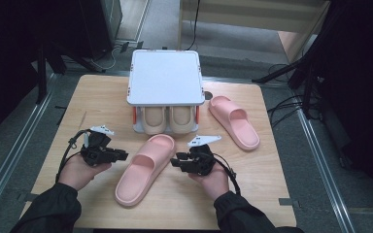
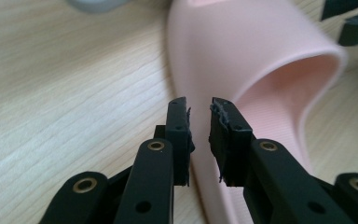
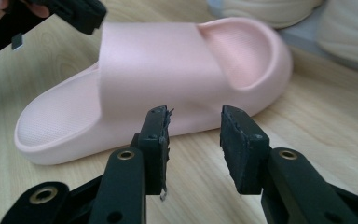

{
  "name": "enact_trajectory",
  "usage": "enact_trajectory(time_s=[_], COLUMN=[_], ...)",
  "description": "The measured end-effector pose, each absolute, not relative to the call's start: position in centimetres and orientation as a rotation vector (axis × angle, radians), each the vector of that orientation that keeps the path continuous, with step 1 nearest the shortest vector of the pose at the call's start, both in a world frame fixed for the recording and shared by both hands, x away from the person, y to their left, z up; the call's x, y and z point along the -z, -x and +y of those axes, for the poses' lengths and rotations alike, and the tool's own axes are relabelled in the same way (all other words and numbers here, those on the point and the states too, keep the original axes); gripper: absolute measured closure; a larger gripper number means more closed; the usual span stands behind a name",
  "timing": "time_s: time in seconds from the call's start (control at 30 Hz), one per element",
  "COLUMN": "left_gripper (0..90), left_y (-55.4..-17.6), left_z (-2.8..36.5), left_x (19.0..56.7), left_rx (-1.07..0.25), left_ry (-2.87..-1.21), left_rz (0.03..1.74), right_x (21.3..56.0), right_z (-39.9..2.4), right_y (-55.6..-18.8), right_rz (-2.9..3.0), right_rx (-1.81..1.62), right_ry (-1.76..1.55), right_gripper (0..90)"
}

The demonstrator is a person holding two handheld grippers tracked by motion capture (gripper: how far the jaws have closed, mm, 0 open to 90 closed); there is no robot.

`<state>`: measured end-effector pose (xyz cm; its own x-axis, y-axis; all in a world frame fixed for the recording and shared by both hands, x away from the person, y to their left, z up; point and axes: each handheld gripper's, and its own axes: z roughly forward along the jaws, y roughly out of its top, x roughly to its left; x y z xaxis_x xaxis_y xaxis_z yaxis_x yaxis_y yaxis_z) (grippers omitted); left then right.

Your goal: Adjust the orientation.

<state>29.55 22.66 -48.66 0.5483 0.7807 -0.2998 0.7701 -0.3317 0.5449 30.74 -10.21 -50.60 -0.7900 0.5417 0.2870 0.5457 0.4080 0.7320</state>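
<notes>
I have the wooden worktop (image 1: pixel 92 97) under me, and at its far edge stands a white two-level rack (image 1: pixel 165 77) with a pair of beige slippers (image 1: pixel 167 120) tucked side by side on its lower shelf. To the right of the rack, a pink slipper (image 1: pixel 233 121) lies flat on the wood, well apart from my hands.

The other pink slipper, the near slipper (image 1: pixel 144 170), lies sole-down in the middle of the worktop, slanting from near the rack's foot back toward me, with its open heel end nearest me. It sits between my two claws.

My left claw (image 1: pixel 121 155) is on the slipper's left side. In the left gripper view its jaws stand a narrow gap apart, the left claw (image 2: pixel 199 135) hanging just over the slipper's (image 2: pixel 242 51) side wall, with nothing pinched between the pads, so it is released.

My right claw (image 1: pixel 175 161) is on the slipper's right side. In the right gripper view, the right claw (image 3: pixel 193 140) has its jaws parted with bare wood between them, just short of the slipper's (image 3: pixel 158 70) side; it is released too.
</notes>
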Motion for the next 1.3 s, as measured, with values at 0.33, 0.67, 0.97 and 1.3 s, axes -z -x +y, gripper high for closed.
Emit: enact_trajectory(time_s=[0.33, 0.67, 0.97, 1.3], left_gripper=[76.9, 77.1, 75.6, 68.0], left_y=[-29.6, -28.5, -28.1, -28.2], left_z=[22.0, 20.8, 20.0, 20.4], left_x=[50.3, 50.2, 50.4, 50.0], left_rx=[0.034, 0.064, 0.086, 0.081], left_ry=[-2.168, -2.196, -2.223, -2.189], left_rz=[1.232, 1.169, 1.138, 1.121], right_x=[51.0, 51.2, 51.1, 51.0], right_z=[-8.2, -8.2, -8.6, -9.1], right_y=[-30.1, -30.4, -30.7, -31.0], right_rz=[-2.654, -2.658, -2.672, -2.671], right_rx=[1.342, 1.29, 1.29, 1.301], right_ry=[0.945, 0.955, 0.973, 1.006], right_gripper=[78.0, 77.3, 76.4, 73.7])
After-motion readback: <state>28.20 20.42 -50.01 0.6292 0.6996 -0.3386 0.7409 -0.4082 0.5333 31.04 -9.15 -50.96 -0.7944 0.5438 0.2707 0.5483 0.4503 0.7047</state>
